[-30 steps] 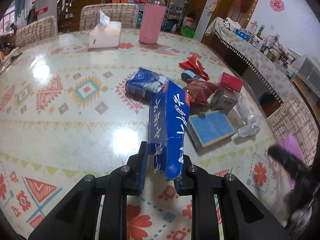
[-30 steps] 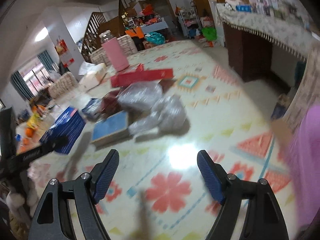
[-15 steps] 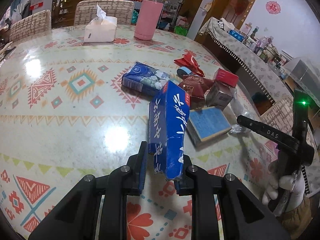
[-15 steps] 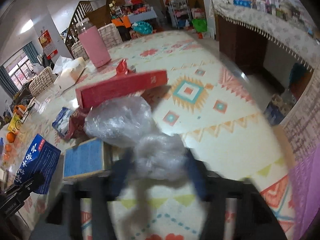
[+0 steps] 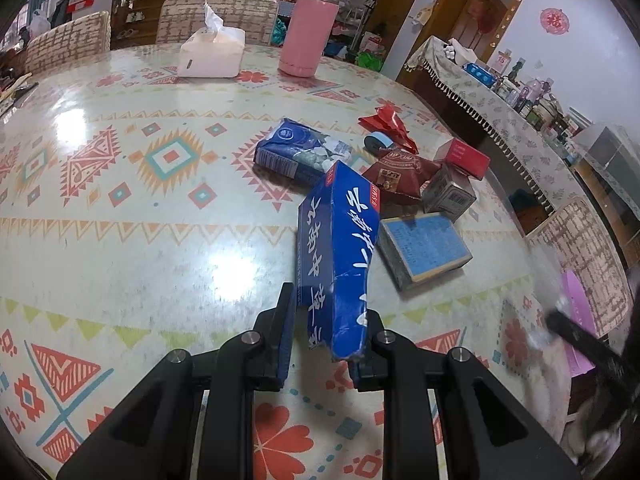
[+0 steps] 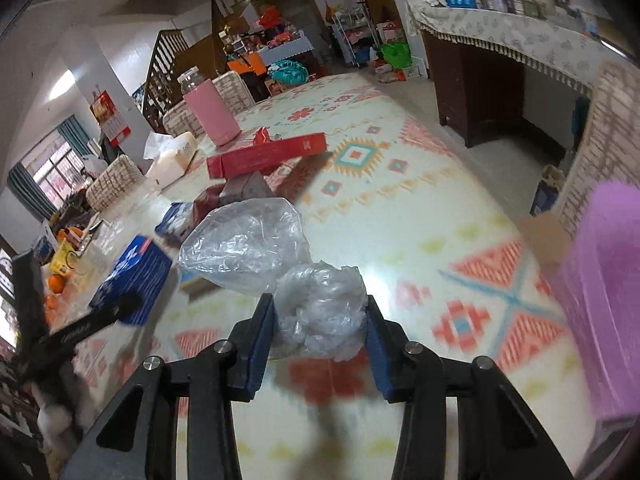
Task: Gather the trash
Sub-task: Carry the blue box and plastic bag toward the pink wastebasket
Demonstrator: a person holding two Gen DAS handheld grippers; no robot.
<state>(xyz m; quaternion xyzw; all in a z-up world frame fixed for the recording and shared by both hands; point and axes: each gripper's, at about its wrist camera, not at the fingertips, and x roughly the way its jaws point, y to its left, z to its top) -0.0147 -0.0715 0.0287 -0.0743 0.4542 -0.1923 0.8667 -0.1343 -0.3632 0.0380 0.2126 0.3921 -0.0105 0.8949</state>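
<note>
We had the left gripper (image 5: pixel 326 330) clamped on the blue carton (image 5: pixel 336 256), while the right gripper (image 6: pixel 320 322) was closing its jaws on the crumpled plastic bag (image 6: pixel 320 312) — pickup step. Next, we judged, both loads needed carrying to a bin — none visible.

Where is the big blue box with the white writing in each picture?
Left wrist view: the blue box is in the lower middle, squeezed between the fingers of the left gripper.
Right wrist view: the same box is at the left edge, a bit blurred, with the dark left gripper reaching up to it.
Shared landmark: the pink bottle standing at the far end of the table.
</note>
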